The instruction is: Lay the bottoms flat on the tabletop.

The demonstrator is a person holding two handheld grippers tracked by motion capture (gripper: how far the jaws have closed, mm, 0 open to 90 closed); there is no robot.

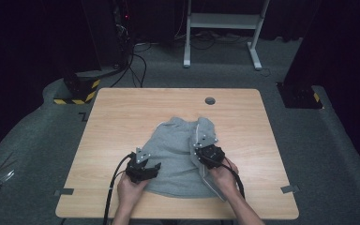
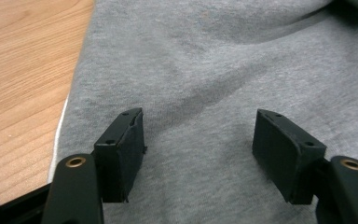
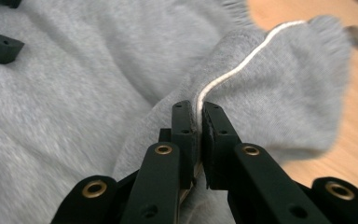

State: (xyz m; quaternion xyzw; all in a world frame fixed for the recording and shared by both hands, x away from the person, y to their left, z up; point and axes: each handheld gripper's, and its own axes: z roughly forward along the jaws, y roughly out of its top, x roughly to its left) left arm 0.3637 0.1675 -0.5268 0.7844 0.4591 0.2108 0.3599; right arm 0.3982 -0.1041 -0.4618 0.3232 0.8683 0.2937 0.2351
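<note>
A soft grey fleece garment with a pale piped edge lies spread on the light wooden table, towards the person's side of it. The right gripper is clamped on the garment's folded right edge, the white piping pinched between its two black jaws, and the cloth beyond the jaws rises in a raised flap with the bare table just past it. The left gripper hovers over the garment's left part with its jaws wide apart, flat grey cloth lying between and ahead of them and the garment's edge and table just to the left jaw's outer side. A hand holds each gripper from behind.
</note>
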